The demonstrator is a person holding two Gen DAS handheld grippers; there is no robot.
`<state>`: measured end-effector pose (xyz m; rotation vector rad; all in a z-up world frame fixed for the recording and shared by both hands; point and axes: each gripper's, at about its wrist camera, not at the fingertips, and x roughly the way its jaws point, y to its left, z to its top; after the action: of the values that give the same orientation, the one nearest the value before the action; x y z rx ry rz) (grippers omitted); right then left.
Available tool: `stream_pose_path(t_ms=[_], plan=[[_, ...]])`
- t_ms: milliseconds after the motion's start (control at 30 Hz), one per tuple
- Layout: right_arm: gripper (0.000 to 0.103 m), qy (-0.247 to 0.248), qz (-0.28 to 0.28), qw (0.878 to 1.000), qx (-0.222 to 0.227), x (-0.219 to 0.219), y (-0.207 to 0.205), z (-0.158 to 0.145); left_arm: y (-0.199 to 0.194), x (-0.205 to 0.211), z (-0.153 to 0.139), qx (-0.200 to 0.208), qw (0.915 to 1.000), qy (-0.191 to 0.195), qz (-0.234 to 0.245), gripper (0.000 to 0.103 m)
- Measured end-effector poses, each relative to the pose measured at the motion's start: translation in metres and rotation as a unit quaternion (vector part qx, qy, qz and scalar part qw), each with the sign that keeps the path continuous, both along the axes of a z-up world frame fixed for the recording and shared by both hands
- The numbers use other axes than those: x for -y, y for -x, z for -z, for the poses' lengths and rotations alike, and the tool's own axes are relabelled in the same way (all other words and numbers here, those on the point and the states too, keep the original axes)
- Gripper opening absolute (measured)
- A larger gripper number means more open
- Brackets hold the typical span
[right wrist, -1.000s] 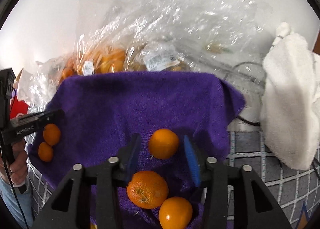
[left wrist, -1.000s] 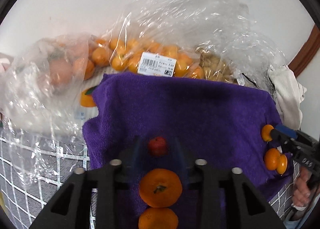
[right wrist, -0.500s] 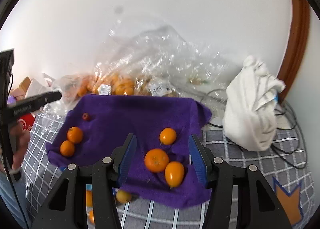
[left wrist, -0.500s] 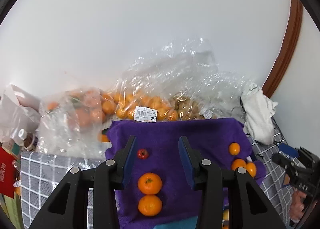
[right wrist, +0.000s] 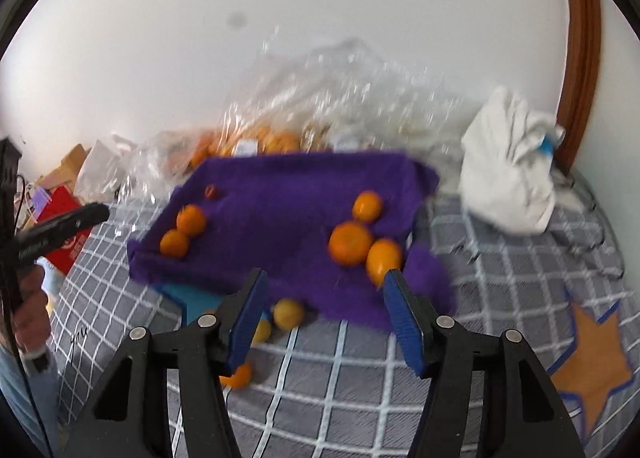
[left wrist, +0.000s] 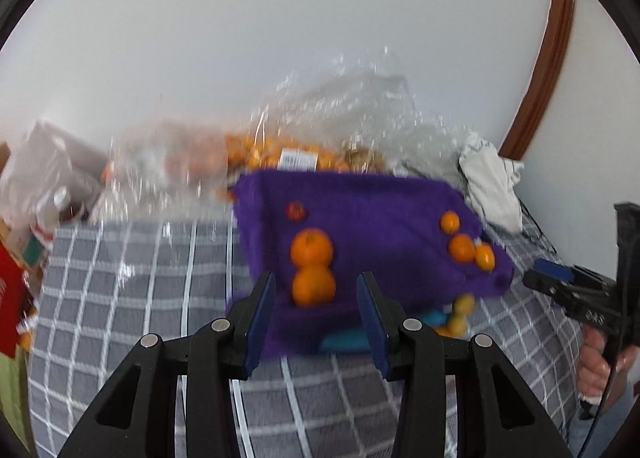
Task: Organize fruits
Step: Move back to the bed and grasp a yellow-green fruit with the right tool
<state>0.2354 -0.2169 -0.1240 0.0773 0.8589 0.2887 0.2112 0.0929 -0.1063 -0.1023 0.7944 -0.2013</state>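
Note:
A purple towel (left wrist: 372, 214) (right wrist: 288, 198) lies over a teal tray (right wrist: 192, 298) on a grey checked cover. On it sit two oranges (left wrist: 312, 266) at the left, a small red fruit (left wrist: 296, 211), and three oranges (right wrist: 360, 242) at the right. Yellow and orange fruits (right wrist: 286, 314) lie on the cover by the tray's front edge. My left gripper (left wrist: 316, 310) is open and empty, held back from the towel. My right gripper (right wrist: 324, 314) is open and empty, also back from it. Both views are blurred.
Clear plastic bags of oranges (left wrist: 272, 146) (right wrist: 264, 138) pile against the white wall behind the towel. A white cloth bundle (right wrist: 512, 182) lies at the right. A red box (right wrist: 66, 226) and cardboard stand at the left. A wooden door frame (left wrist: 540, 70) is at the far right.
Both grippers have pulled back and up from the towel, leaving the fruits on it. The views widened from close over the oranges to the whole tray and bed cover.

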Motion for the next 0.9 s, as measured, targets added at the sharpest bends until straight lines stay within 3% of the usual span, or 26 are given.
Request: stream_pose_path(t_ms=[167, 300, 500, 633, 733, 900], plan=[[0.046, 0.012, -0.026, 0.999, -0.024, -0.020, 0.004, 0.026, 0.012, -0.012, 0.031, -0.029, 0.9995, 0.012, -0.005, 0.040], [0.036, 0.016, -0.027, 0.999, -0.045, -0.030, -0.001, 0.045, 0.019, -0.021, 0.044, -0.021, 0.9990, 0.038, -0.005, 0.040], [0.035, 0.000, -0.027, 0.997, -0.068, -0.037, -0.017, 0.057, 0.027, -0.021, 0.054, -0.011, 0.9983, 0.056, 0.014, 0.040], [0.035, -0.004, -0.023, 0.997, -0.076, -0.045, -0.030, 0.065, 0.035, -0.007, 0.053, 0.017, 0.9996, 0.008, 0.022, 0.040], [0.027, -0.004, -0.023, 0.996, -0.085, -0.048, -0.034, 0.072, 0.031, -0.005, 0.059, 0.000, 0.9997, 0.002, 0.023, 0.040], [0.027, 0.009, -0.021, 0.998, -0.057, -0.037, -0.019, 0.061, 0.027, -0.007, 0.065, -0.013, 0.9999, -0.004, 0.009, 0.040]])
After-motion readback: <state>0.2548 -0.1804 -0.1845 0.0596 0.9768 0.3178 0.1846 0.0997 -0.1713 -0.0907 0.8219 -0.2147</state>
